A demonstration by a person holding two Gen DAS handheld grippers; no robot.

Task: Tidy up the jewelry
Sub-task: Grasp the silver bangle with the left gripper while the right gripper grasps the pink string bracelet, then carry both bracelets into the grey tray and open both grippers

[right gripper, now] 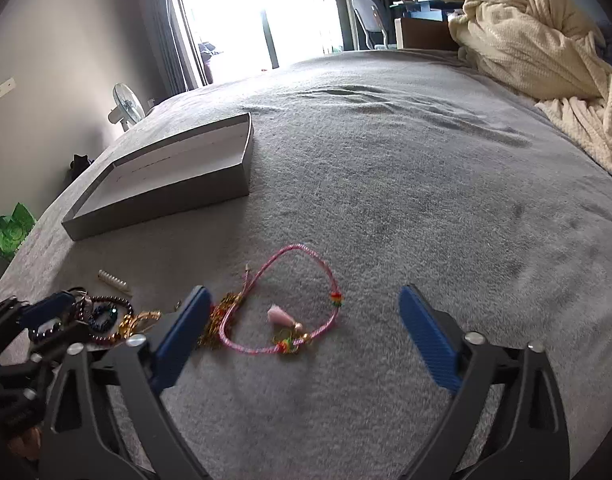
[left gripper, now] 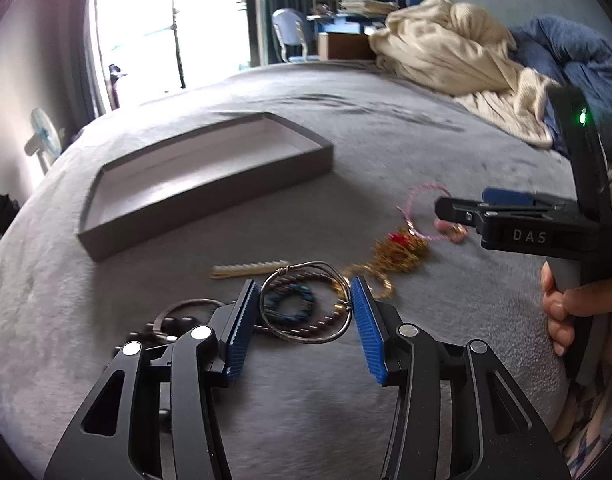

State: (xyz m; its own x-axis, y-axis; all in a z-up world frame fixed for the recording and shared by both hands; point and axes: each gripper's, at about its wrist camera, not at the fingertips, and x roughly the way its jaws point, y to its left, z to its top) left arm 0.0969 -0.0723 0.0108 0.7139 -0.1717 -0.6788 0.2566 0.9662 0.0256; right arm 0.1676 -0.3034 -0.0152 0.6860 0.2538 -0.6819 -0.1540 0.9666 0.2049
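Observation:
A heap of jewelry lies on the grey bed cover. In the left wrist view my left gripper (left gripper: 305, 284) is shut on a silver wire bangle (left gripper: 302, 267), one blue pad against each side of the ring. Inside the ring lie a small teal bead loop (left gripper: 290, 300) and a dark bead bracelet (left gripper: 322, 325). A gold chain (left gripper: 402, 252) lies to its right. My right gripper (right gripper: 304, 292) stands wide open low over a pink cord bracelet (right gripper: 333, 280) with a tassel, with its pads off the cord. An open grey box (left gripper: 210, 196) sits beyond, with no jewelry visible inside.
A white comb-like clip (left gripper: 250, 270) and a metal ring (left gripper: 186, 306) lie by the heap. A cream blanket (right gripper: 538, 32) and a blue one (left gripper: 578, 52) are bunched at the far right. A person's hand (left gripper: 566, 304) holds the right gripper. The box (right gripper: 158, 204) is near the bed's left edge.

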